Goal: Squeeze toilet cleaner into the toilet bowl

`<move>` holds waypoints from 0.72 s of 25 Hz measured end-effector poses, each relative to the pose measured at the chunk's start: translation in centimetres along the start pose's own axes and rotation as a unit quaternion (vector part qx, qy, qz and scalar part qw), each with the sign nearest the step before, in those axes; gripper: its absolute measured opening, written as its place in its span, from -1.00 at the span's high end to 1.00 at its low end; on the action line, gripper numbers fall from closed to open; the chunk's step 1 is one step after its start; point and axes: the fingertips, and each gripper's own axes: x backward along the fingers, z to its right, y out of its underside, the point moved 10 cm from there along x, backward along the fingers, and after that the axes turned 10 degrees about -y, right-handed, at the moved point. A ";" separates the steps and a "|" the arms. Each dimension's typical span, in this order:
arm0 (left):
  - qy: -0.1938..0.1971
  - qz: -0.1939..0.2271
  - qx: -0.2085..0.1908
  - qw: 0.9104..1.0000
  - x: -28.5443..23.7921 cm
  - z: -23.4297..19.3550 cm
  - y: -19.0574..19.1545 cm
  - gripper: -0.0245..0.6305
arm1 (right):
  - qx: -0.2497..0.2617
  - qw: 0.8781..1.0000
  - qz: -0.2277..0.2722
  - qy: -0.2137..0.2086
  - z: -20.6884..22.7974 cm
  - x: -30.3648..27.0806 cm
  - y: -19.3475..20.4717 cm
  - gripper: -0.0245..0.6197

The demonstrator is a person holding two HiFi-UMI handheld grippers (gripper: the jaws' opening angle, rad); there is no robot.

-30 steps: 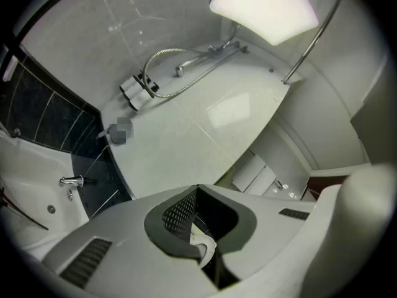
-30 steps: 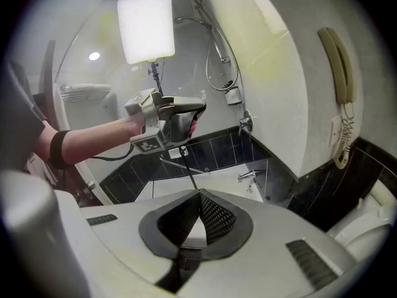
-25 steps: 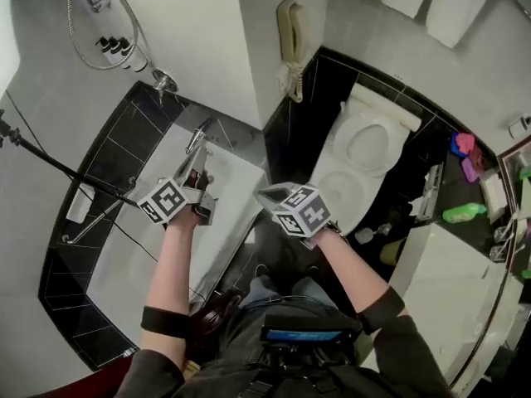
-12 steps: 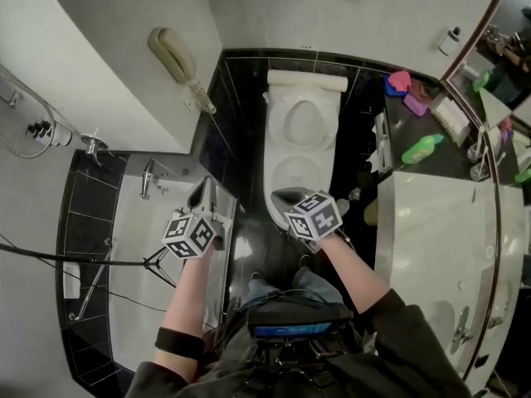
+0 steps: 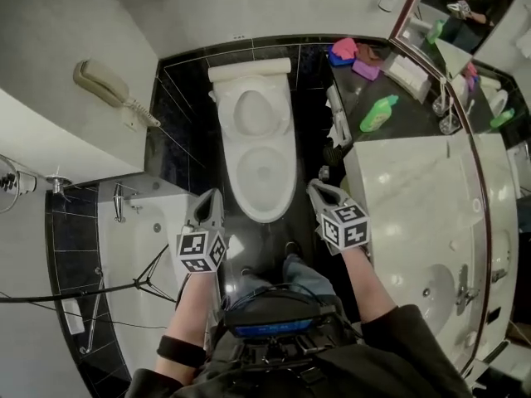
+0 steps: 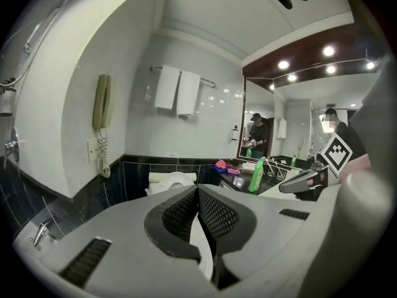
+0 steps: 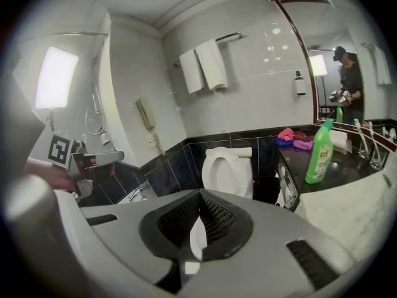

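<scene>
Our left gripper (image 5: pixel 209 195) and right gripper (image 5: pixel 316 185), fingers clenched empty, face one white ceramic toilet (image 5: pixel 286 152) and one green plastic bottle (image 5: pixel 378 114).

I log the white ceramic toilet (image 5: pixel 261 156) at 12 o'clock as glazed and glossy. Black wall tiles (image 5: pixel 178 143) are polished and reflective. The green plastic bottle (image 5: pixel 377 113) at 2 o'clock is smooth. The pale veined stone-look countertop (image 5: pixel 415 189) is glossy.

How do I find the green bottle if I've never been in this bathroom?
Find the white toilet, then look at the dark counter beside it, below the mirror. The green bottle stands upright there, near the pink and purple cloths. Unlike those flat cloths, it is tall and bright green.
</scene>
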 end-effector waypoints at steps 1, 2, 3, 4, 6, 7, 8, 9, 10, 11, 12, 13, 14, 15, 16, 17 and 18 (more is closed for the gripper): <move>0.002 -0.002 -0.001 1.000 0.0 0.4 0.1 0.93 | -0.009 1.000 0.004 0.005 0.4 0.6 0.4 0.92; 0.003 -0.004 -0.003 1.000 -0.1 0.7 0.2 0.93 | -0.017 1.000 0.008 0.007 0.8 1.0 0.6 0.92; 0.004 -0.005 -0.006 1.000 -0.2 1.1 0.2 0.93 | -0.023 1.000 0.010 0.008 1.1 1.2 0.9 0.92; 0.005 -0.005 -0.009 1.000 -0.2 1.4 0.2 0.93 | -0.026 1.000 0.010 0.007 1.3 1.3 1.1 0.92; 0.008 -0.006 -0.014 1.000 -0.3 2.0 0.1 0.93 | -0.028 1.000 0.007 0.007 1.7 1.4 1.5 0.92; 0.010 -0.007 -0.015 1.000 -0.4 2.3 0.1 0.93 | -0.029 1.000 0.007 0.006 1.8 1.4 1.6 0.92; 0.011 -0.008 -0.016 1.000 -0.5 2.5 0.1 0.93 | -0.031 0.999 0.007 0.004 1.9 1.4 1.6 0.92; 0.011 -0.008 -0.016 1.000 -0.7 2.8 0.1 0.93 | -0.033 0.999 0.009 0.001 2.1 1.4 1.6 0.92; 0.011 -0.009 -0.016 1.000 -0.8 3.1 0.2 0.93 | -0.034 0.999 0.010 -0.002 2.3 1.4 1.7 0.92; 0.009 -0.008 -0.016 1.000 -0.9 3.3 0.2 0.93 | -0.033 0.999 0.010 -0.005 2.6 1.3 1.8 0.92; 0.008 -0.007 -0.015 1.000 -1.1 3.6 0.1 0.93 | -0.032 0.999 0.010 -0.007 2.9 1.3 1.9 0.92; 0.008 -0.006 -0.015 1.000 -1.2 3.9 0.1 0.93 | -0.031 0.999 0.010 -0.008 3.3 1.3 1.9 0.92; 0.009 -0.003 -0.015 1.000 -1.4 4.2 0.0 0.93 | -0.031 0.999 0.009 -0.009 3.6 1.3 1.9 0.92; 0.010 0.000 -0.017 1.000 -1.5 4.5 -0.1 0.93 | -0.031 0.999 0.009 -0.007 3.8 1.4 1.9 0.92; 0.013 0.002 -0.020 1.000 -1.6 4.7 -0.1 0.93 | -0.032 0.999 0.009 -0.005 4.1 1.6 2.0 0.92; 0.016 0.002 -0.024 1.000 -1.7 4.9 -0.3 0.93 | -0.034 0.999 0.010 -0.002 4.3 1.7 2.1 0.92; 0.019 0.001 -0.028 0.999 -1.9 5.0 -0.6 0.93 | -0.036 0.999 0.011 0.001 4.5 1.7 2.1 0.92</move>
